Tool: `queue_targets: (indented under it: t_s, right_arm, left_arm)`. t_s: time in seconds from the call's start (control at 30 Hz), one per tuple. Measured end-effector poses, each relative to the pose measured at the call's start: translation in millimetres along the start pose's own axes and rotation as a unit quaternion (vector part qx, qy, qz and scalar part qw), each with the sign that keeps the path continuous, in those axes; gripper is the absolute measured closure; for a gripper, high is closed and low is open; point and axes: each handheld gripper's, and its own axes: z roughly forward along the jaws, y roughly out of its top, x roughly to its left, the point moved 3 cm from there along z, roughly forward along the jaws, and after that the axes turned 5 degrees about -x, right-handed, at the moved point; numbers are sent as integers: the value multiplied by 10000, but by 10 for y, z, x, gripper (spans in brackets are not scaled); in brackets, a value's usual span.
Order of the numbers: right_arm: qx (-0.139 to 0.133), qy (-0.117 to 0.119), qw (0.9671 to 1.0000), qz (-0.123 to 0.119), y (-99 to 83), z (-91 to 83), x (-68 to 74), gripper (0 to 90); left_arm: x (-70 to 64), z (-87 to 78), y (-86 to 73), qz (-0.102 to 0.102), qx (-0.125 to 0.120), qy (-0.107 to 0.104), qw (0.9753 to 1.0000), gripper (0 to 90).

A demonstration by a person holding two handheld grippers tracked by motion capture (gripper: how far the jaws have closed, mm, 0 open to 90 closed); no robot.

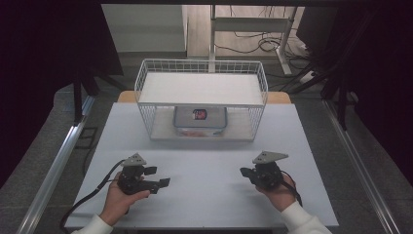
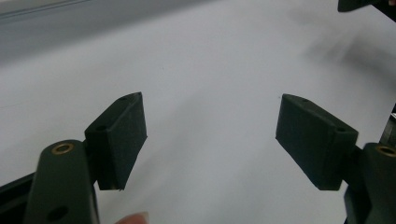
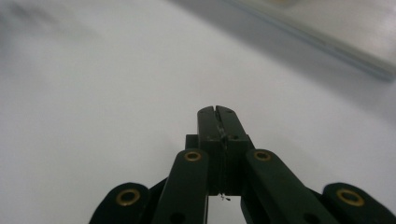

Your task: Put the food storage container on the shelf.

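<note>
while both grippers are held low over the near part of the white table (image 1: 204, 195), nothing is gripped by either, so the work is judged to be at its very beginning. the left gripper (image 1: 157, 177) is seen with its jaws spread wide and only bare tabletop between them, confirmed in the left gripper view (image 2: 210, 135). the right gripper (image 1: 243, 172) is seen with its jaws pressed together on nothing, as in the right gripper view (image 3: 218, 114). the clear lidded container (image 1: 200, 120) is found on the lower level of the white wire rack (image 1: 202, 68), well apart from both grippers and untouched. reaching in, grasping and moving it are all judged to be left.
</note>
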Motion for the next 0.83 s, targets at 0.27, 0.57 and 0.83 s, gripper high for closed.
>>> queue_targets:
  t_s: [0.27, 0.57, 0.83]
  right_arm:
    - [-81, 15, 9999, 85, -52, -119, -82, 873]
    - [-290, -172, 9991, 253, -51, -107, -96, 427]
    - [-234, -154, 9992, 300, -65, -77, -99, 293]
  left_arm:
    - [10, 3, 0, 16, 20, 39, 10000, 240]
    - [7, -5, 1, 35, 3, 23, 10000, 239]
    - [12, -12, 20, -72, -69, -12, 9999, 234]
